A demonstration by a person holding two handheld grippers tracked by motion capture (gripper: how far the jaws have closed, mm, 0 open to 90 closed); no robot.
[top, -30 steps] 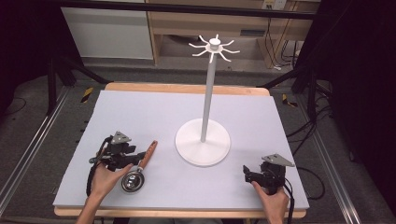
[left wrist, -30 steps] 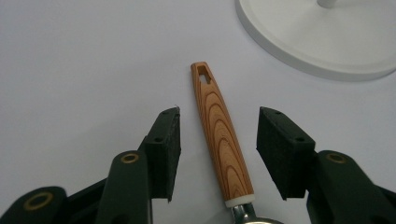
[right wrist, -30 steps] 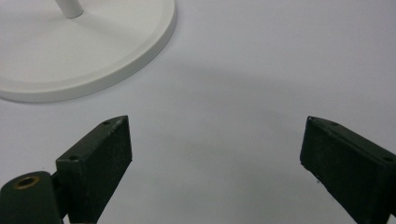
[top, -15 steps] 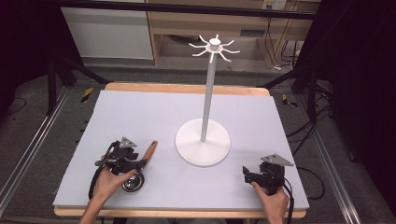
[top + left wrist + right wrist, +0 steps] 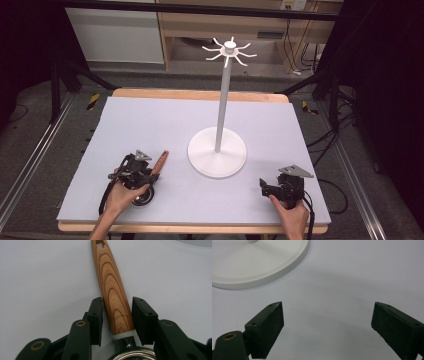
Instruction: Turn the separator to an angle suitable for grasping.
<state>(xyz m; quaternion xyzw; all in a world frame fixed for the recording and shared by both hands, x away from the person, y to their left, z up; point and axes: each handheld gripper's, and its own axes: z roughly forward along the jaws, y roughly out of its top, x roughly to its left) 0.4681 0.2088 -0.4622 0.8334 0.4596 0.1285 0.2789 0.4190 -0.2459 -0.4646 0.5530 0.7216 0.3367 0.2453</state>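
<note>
A small metal pan with a wooden handle [image 5: 160,161] lies on the grey mat near the front left; its round bowl [image 5: 142,196] sits under the person's left hand. My left gripper [image 5: 149,175] straddles the handle [image 5: 112,285] close to the bowl end, one jaw on each side with thin gaps showing, so it is open. The handle has a hole at its far tip. My right gripper [image 5: 263,188] rests at the front right, wide open [image 5: 327,322] over bare mat with nothing between its jaws.
A white hook stand [image 5: 217,157] with a broad round base, a tall pole and several hooks at the top [image 5: 229,49] stands mid-table. Its base rim [image 5: 257,262] lies just beyond the right gripper. The grey mat [image 5: 150,120] covers the wooden table.
My left gripper has slid right and forward onto the pan handle, and its jaws now sit either side of it. The right gripper has stayed put.
</note>
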